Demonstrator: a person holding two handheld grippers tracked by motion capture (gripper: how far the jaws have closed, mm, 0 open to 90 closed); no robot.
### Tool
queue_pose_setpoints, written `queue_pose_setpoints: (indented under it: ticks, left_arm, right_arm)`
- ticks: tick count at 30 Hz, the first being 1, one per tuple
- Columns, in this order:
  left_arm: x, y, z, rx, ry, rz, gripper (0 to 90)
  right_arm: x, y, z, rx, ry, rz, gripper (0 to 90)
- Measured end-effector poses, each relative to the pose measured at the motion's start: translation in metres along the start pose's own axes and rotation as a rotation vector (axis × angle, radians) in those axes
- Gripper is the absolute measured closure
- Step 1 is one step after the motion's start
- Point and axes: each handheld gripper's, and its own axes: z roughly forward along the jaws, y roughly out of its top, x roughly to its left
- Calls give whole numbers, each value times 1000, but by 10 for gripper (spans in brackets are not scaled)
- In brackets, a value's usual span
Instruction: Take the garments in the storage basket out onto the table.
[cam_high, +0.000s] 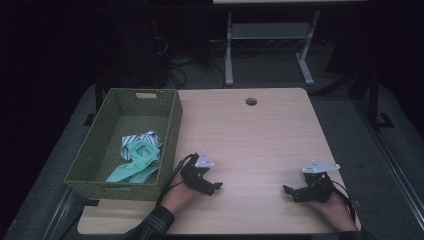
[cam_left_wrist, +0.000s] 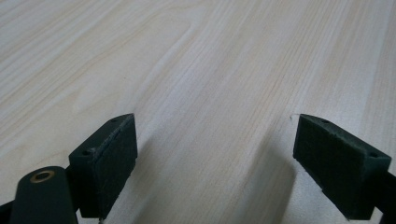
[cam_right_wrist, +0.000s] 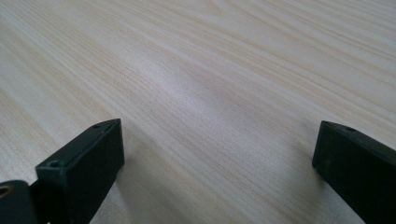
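Nearest thing to my grippers is the green woven basket sitting on the left part of the table, its near-left corner hanging past the table edge. Inside it lies a mint-green cloth, bunched up toward the near right corner of the basket, partly on top of a striped cloth that peeks out behind it. My left gripper rests low over the tabletop just beside the basket's right wall, not touching it as far as I can see, jaws pointing right toward the middle of the table. In the left gripper view both jaws stand wide apart with bare wood grain between them, nothing held. My right gripper sits near the right front edge, well apart from the basket, jaws pointing left toward the other gripper. In the right gripper view the jaws are spread wide too, bare wood between, nothing held. Both hands are down at the table's near edge; a plaid sleeve shows on the left arm. A round cable hole sits near the far edge of the table. Beyond the table, dark floor with cables and the grey legs of another desk.
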Motion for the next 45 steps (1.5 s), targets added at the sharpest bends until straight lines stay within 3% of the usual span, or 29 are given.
queue_pose_setpoints:
  ticks: [24, 45]
  left_arm:
    - [2, 10, -9, 19, -8, -1, 133]
    - [4, 22, -21, 1, -19, -20, 133]
  right_arm:
    - [0, 0, 0, 2, -2, 3, 17]
    - [0, 0, 0, 2, 0, 4, 17]
